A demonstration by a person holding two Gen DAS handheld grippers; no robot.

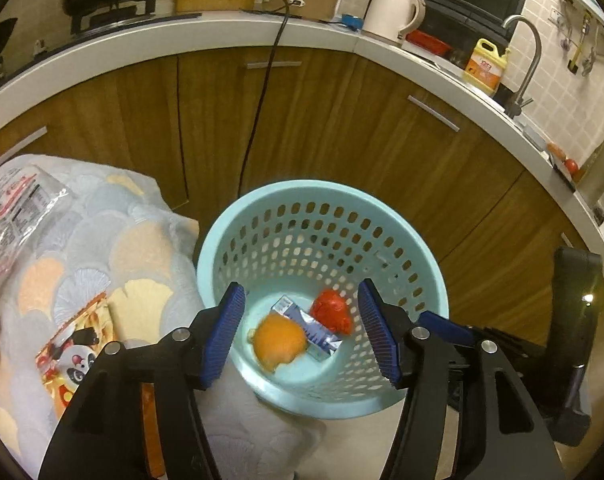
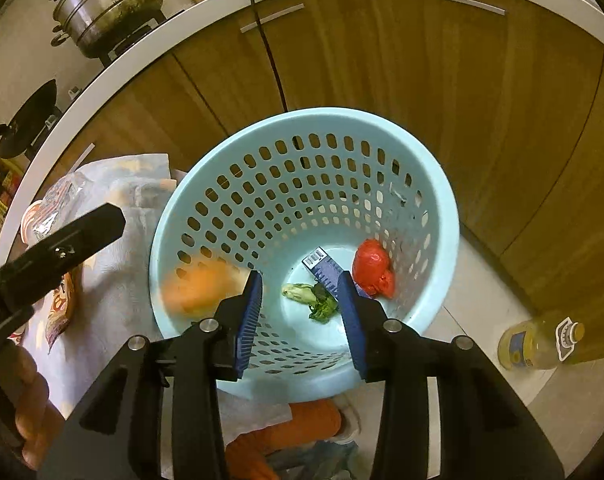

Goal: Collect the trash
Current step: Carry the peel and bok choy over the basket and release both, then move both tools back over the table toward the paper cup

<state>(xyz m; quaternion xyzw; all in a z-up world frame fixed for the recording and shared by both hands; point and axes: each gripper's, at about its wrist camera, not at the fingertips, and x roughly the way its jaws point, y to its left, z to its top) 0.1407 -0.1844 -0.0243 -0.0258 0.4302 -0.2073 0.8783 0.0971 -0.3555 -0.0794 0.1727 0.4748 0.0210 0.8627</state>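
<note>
Pale blue perforated basket (image 1: 430, 268), orange peel (image 1: 279, 340), red wrapper (image 1: 332, 311)

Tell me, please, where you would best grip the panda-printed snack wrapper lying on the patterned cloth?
Grip the panda-printed snack wrapper at its upper edge, coming from above with the jaws straddling it: it lies flat on the patterned cloth, so only a raised edge offers purchase.

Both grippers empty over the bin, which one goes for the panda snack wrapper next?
Left, probably. The left gripper is open and the panda snack wrapper lies on the cloth just beside its left finger. The right gripper, also open, hangs over the blue basket, farther away.
</note>
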